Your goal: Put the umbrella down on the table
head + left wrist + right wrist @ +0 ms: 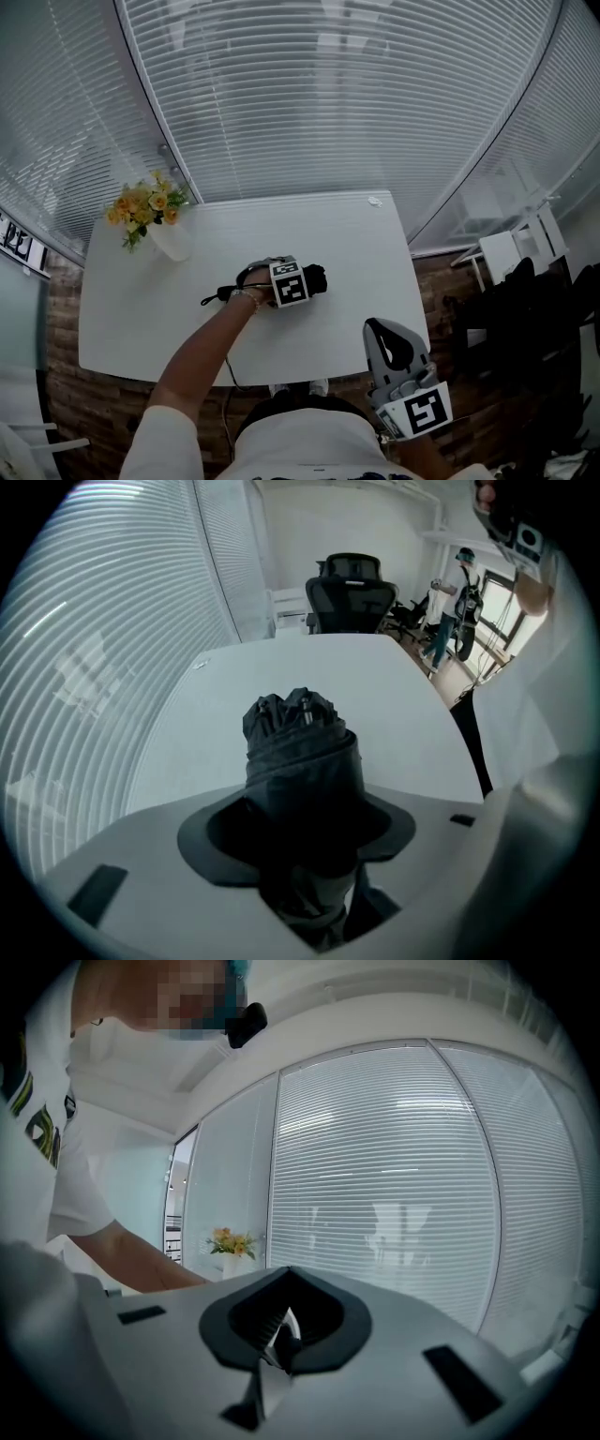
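The left gripper [298, 281] is clamped around a folded black umbrella [317, 278] over the middle of the white table [347, 234]. In the left gripper view the umbrella [298, 724] fills the gap between the jaws, its bundled tip pointing toward the table's far edge. Whether it touches the tabletop cannot be told. Its strap [220, 295] trails toward the left edge. The right gripper [389, 347] hangs off the near right corner, jaws closed together on nothing. A vase [171, 242] of yellow flowers [145, 204] stands at the far left corner.
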